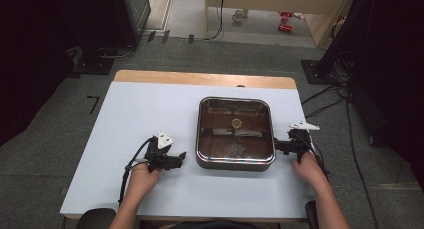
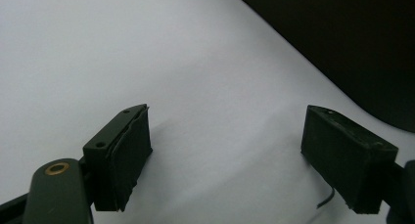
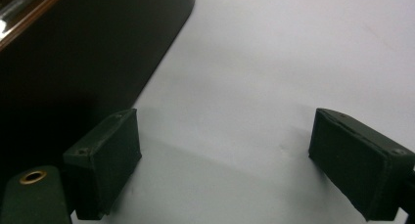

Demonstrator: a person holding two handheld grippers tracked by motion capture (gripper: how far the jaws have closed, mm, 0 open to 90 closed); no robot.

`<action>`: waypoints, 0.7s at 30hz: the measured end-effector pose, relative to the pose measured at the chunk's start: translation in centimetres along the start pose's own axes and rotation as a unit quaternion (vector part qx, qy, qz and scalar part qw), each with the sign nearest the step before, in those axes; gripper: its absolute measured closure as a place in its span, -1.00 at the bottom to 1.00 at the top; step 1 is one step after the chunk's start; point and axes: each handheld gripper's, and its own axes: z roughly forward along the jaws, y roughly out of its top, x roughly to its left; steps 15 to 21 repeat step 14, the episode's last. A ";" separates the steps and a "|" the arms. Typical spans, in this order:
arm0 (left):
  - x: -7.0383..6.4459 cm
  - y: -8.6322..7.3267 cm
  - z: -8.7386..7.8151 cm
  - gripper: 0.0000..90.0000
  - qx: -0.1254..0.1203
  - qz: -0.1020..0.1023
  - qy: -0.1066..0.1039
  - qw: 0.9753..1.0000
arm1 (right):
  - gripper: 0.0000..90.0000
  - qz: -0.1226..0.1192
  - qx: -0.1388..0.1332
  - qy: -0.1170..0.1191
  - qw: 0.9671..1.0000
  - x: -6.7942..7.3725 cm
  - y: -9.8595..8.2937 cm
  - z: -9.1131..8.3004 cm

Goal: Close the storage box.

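Note:
A square metal pan (image 1: pixel 235 162) with a glass lid (image 1: pixel 235 131) and a round knob (image 1: pixel 236 123) sits on the white table (image 1: pixel 145 114), right of centre. My left gripper (image 1: pixel 181 157) rests on the table just left of the pan, jaws pointing at its side; in the left gripper view it (image 2: pixel 225 160) is open and holds nothing, with the pan's dark wall (image 2: pixel 342 43) at the upper right. My right gripper (image 1: pixel 276 146) lies against the pan's right side. In the right gripper view it (image 3: pixel 225 163) is open, with the pan's wall (image 3: pixel 93 53) at the left.
The table's wooden far edge (image 1: pixel 200 78) lies behind the pan. Bare white surface spreads left of the pan and along the front. Cables (image 1: pixel 325 101) and dark equipment stands (image 1: pixel 100 54) sit on the grey floor beyond the table.

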 end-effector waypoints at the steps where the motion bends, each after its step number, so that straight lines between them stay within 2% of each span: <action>1: 0.0 0.0 0.0 -0.59 0.000 0.000 0.000 1.000 | -0.75 0.000 0.000 0.000 1.000 0.0 0.0 0.0; 21: -0.1 0.0 0.0 -0.60 0.000 -0.001 0.004 1.000 | -0.75 0.000 0.000 0.000 1.000 0.0 0.0 0.0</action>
